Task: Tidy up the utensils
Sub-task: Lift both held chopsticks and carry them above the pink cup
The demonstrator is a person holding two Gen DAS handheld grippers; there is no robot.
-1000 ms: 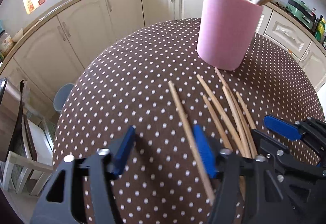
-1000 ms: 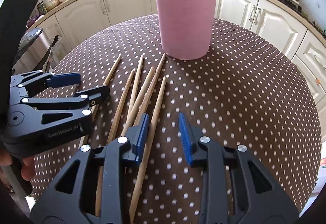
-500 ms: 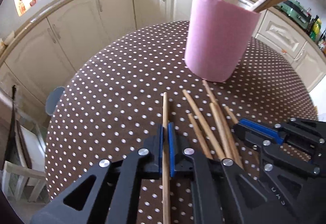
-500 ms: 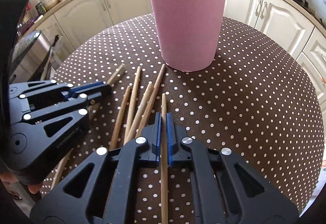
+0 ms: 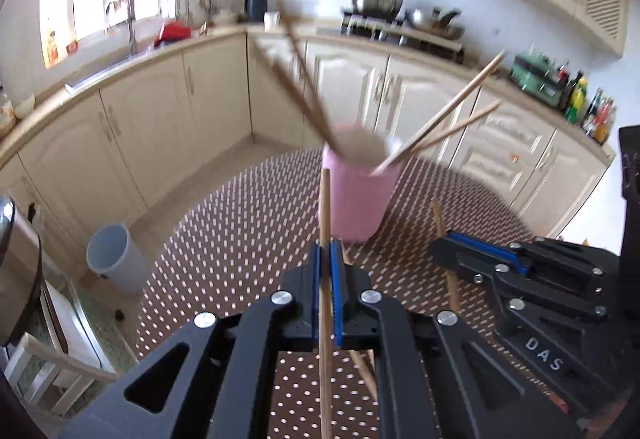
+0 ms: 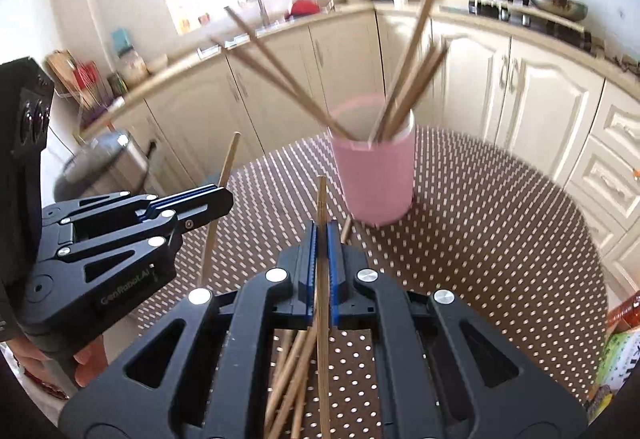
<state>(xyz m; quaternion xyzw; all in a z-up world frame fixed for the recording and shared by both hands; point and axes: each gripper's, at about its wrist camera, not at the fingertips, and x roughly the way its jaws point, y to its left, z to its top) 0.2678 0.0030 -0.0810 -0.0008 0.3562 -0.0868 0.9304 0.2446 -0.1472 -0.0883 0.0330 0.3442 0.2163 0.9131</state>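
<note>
So the job looks partway done. The table [image 5: 224, 239], in its brown polka-dot cloth, fills the lower middle of both frames, and the pink holder [image 6: 374, 175] at center already has several chopsticks leaning out of it. Each claw is clamped on one more: the left gripper [image 5: 327, 279] pinches a chopstick [image 5: 325, 207] pointing up toward the holder, and the right gripper [image 6: 320, 259] pinches its own chopstick [image 6: 321, 207] the same way. Both sticks are off the cloth but not in the holder yet.

What's left only really shows in the right wrist view: a loose pile of chopsticks [image 6: 290, 379] on the cloth at bottom center. The left view just catches a couple of them, but it does show a pale waste bin [image 5: 114, 257] at lower left.
</note>
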